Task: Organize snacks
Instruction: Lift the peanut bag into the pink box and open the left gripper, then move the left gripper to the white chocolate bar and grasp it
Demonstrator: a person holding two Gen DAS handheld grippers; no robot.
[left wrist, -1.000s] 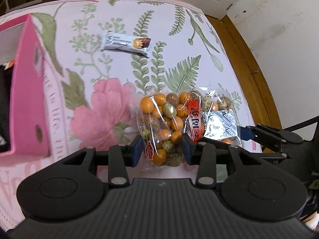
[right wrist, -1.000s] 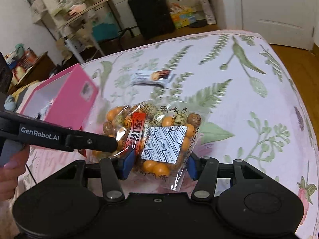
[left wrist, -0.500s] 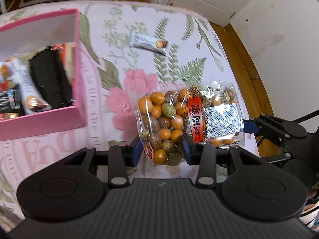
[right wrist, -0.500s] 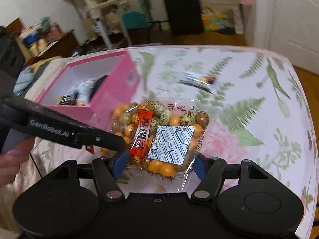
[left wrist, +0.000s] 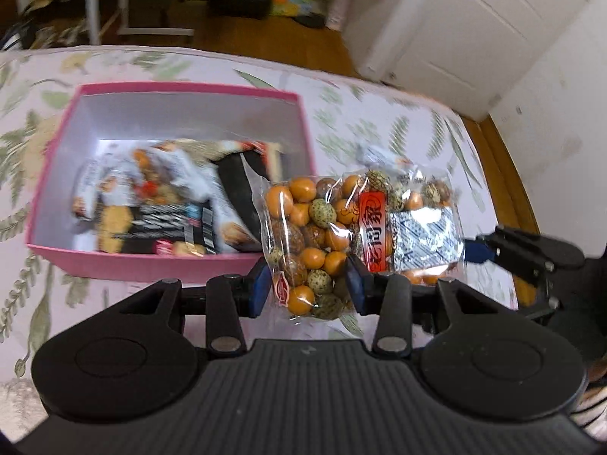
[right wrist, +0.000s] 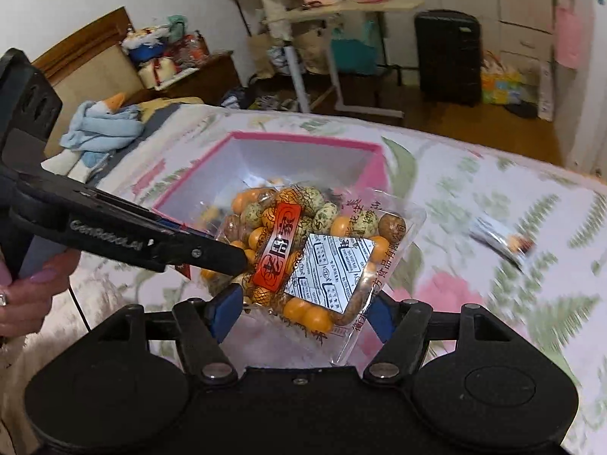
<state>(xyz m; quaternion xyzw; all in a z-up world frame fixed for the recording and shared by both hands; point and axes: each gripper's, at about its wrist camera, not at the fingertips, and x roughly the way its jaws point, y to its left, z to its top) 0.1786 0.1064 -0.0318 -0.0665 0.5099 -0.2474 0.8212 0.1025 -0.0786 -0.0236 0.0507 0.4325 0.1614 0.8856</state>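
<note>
The flowered bedcover is carrying the pink box, which is sitting open-topped and already holding several wrapped snacks; their exact kinds are blurring out in the left wrist view. One snack bar is lying loose on the cover, well apart from the box on its right side in the right wrist view.

The clear bag of coated nuts is hanging in the air between both tools, above the cover and just at the near right corner of the box. Its long axis is running crosswise, from one gripper to the other.

The left gripper is pinching the bag's left end, its blue pads pressed into the plastic on both sides. The right gripper is clamping the opposite end, with the bag's lower edge sitting between its fingers.

Judgement: the box is lying ahead and to the left of the bag, so the left gripper is the nearer one to the opening. The coming move is likely calling for a carry leftward over the near wall, then release of both ends. The bag's crosswise length appears to fit the box's width, though the packets inside are leaving limited room.
</note>
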